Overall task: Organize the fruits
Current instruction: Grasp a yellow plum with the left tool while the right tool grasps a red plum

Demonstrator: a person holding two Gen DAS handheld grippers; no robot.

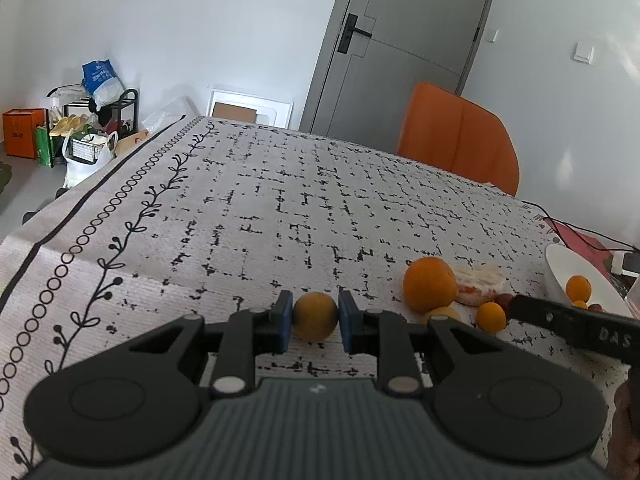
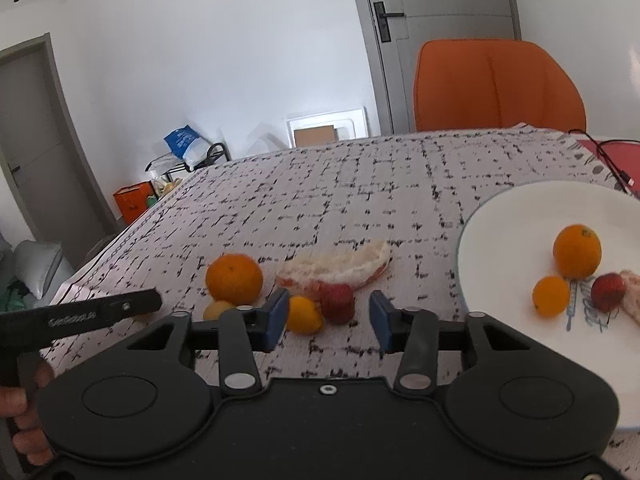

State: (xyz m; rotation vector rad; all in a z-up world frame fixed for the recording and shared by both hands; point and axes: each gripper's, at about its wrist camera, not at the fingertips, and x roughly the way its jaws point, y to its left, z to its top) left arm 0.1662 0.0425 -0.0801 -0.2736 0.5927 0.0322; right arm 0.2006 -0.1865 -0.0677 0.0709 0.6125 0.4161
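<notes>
My left gripper point(image 1: 315, 316) is shut on a small yellow-orange fruit point(image 1: 315, 317) just above the patterned tablecloth. To its right lie a large orange point(image 1: 429, 284), a grapefruit piece point(image 1: 480, 280), and small kumquats point(image 1: 491, 317). My right gripper point(image 2: 329, 314) is open, its jaws either side of a kumquat point(image 2: 304, 314) and a red fruit point(image 2: 338, 303). A large orange point(image 2: 234, 279) and grapefruit piece point(image 2: 336, 270) lie beyond. The white plate point(image 2: 520, 216) at right holds an orange point(image 2: 577, 251), a kumquat point(image 2: 551, 296) and a red fruit point(image 2: 608, 292).
An orange chair point(image 2: 496, 84) stands at the table's far edge. A black cable point(image 2: 604, 160) and a red mat lie at the far right. The left table edge drops to a floor with bags and a rack point(image 1: 80, 128).
</notes>
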